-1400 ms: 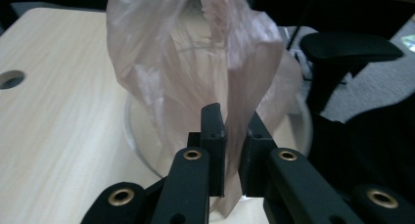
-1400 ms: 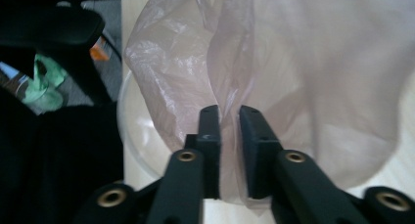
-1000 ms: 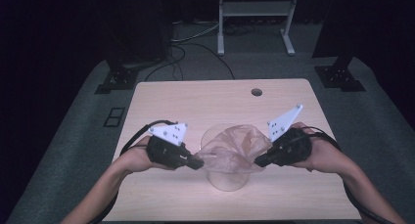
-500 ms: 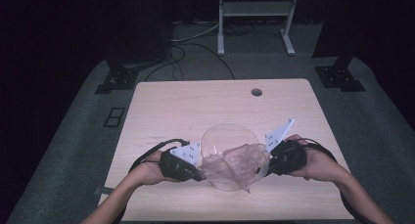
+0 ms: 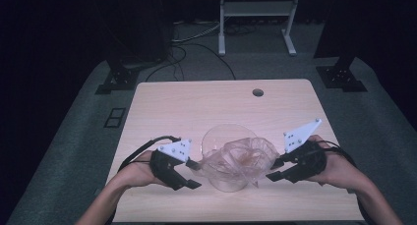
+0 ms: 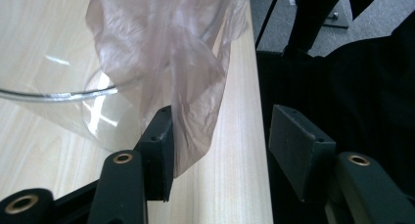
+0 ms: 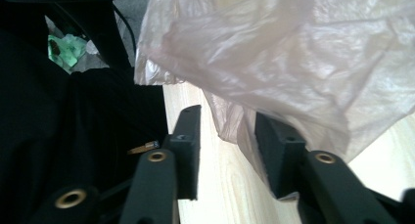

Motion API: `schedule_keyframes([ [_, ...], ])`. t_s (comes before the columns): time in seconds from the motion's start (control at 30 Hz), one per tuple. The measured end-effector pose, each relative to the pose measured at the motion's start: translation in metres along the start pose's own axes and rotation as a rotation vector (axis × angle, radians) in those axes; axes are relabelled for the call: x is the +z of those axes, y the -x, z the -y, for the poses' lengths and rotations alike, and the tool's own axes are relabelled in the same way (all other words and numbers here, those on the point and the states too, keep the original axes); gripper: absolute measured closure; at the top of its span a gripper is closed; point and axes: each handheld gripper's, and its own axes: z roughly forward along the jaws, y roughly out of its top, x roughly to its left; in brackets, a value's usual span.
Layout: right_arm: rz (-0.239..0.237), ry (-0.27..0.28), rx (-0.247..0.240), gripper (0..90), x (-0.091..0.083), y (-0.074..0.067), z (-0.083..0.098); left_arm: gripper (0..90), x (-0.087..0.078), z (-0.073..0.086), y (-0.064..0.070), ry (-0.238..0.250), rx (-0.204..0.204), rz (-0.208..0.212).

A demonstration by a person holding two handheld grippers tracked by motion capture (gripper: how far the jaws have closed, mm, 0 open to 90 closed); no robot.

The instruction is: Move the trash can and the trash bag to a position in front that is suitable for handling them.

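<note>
A clear glass bowl (image 5: 220,136) stands near the front middle of the wooden table (image 5: 196,107). A thin, crumpled, see-through plastic bag (image 5: 246,156) lies in and over it. My left gripper (image 5: 195,174) is at the bowl's left and my right gripper (image 5: 274,169) at its right. Both have just been opening. In the left gripper view the left gripper (image 6: 222,121) is open, and the bag (image 6: 181,62) hangs against one pad beside the bowl (image 6: 58,97). In the right gripper view the right gripper (image 7: 227,121) is open, with a loose edge of the bag (image 7: 293,62) between its jaws.
A cable hole (image 5: 257,93) sits at the table's far middle. A white stand (image 5: 255,9) and black stand bases (image 5: 118,80) (image 5: 342,77) are on the floor beyond. The table's near edge is just behind both hands. The person's dark clothing shows beyond the table (image 6: 240,175).
Both grippers came down and toward the near edge with the bag between them. Their jaws have parted, and the bag now rests over the bowl.
</note>
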Motion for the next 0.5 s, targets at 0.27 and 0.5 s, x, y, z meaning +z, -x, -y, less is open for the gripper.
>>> schedule_keyframes([
  [0.27,0.022,0.044,-0.024,58.4,-0.015,-0.012,-0.006,42.6,-0.019,-0.004,0.006,0.04,0.006,-0.03],
  [0.5,0.023,0.027,-0.033,59.1,-0.004,-0.009,-0.011,44.3,-0.016,-0.012,0.002,0.08,0.028,-0.038],
])
